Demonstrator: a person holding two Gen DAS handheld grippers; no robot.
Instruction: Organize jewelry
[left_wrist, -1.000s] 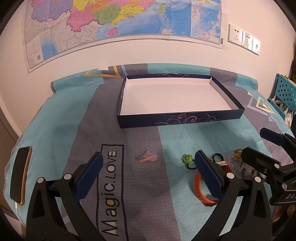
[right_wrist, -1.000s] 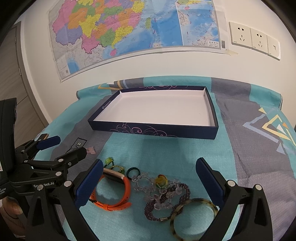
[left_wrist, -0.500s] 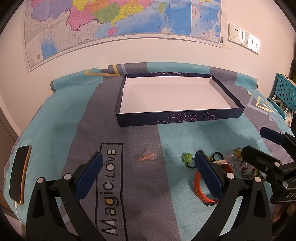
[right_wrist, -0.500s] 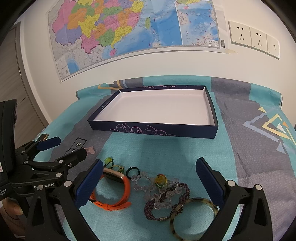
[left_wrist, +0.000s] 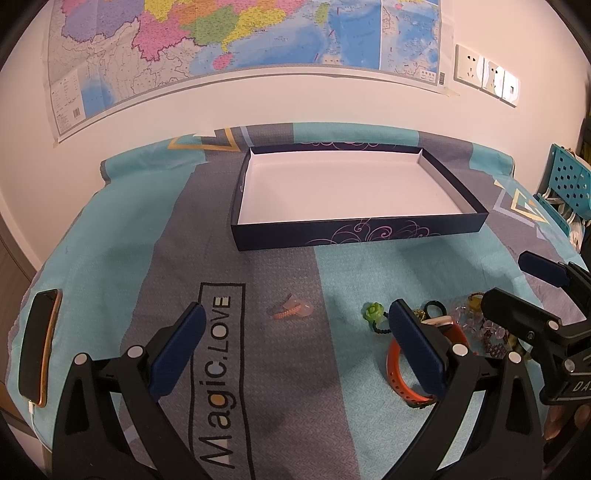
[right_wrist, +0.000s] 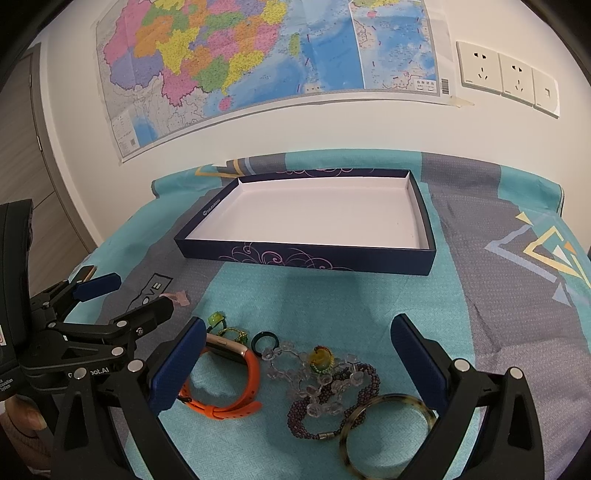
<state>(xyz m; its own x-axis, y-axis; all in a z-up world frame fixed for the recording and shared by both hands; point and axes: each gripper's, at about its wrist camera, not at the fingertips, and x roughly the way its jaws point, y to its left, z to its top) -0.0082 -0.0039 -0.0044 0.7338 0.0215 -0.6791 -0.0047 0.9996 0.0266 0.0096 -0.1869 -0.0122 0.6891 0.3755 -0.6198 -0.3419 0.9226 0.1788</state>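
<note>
A dark blue box (left_wrist: 354, 236) (right_wrist: 314, 260) with a white empty inside lies at the back of the cloth-covered table. My left gripper (left_wrist: 295, 347) is open and empty, just behind a pink hair clip (left_wrist: 291, 311). My right gripper (right_wrist: 297, 360) is open and empty above a pile of jewelry: an orange watch band (right_wrist: 236, 402), a clear bead bracelet (right_wrist: 306, 373), a purple bead bracelet (right_wrist: 328, 424), a tortoiseshell bangle (right_wrist: 388, 435), a dark ring (right_wrist: 263, 341) and a green flower ring (right_wrist: 215, 318). The orange band (left_wrist: 402, 384) and green flower (left_wrist: 373, 311) also show in the left view.
A phone (left_wrist: 38, 347) lies at the table's left edge. A blue perforated basket (left_wrist: 569, 184) stands off the right side. The wall with a map (right_wrist: 258, 62) and sockets (right_wrist: 506, 77) is behind the box. The left gripper shows in the right view (right_wrist: 122, 299).
The left gripper view has shifted slightly back and down, so the box and clip sit a little higher. The right gripper has barely moved. Nothing was picked up.
</note>
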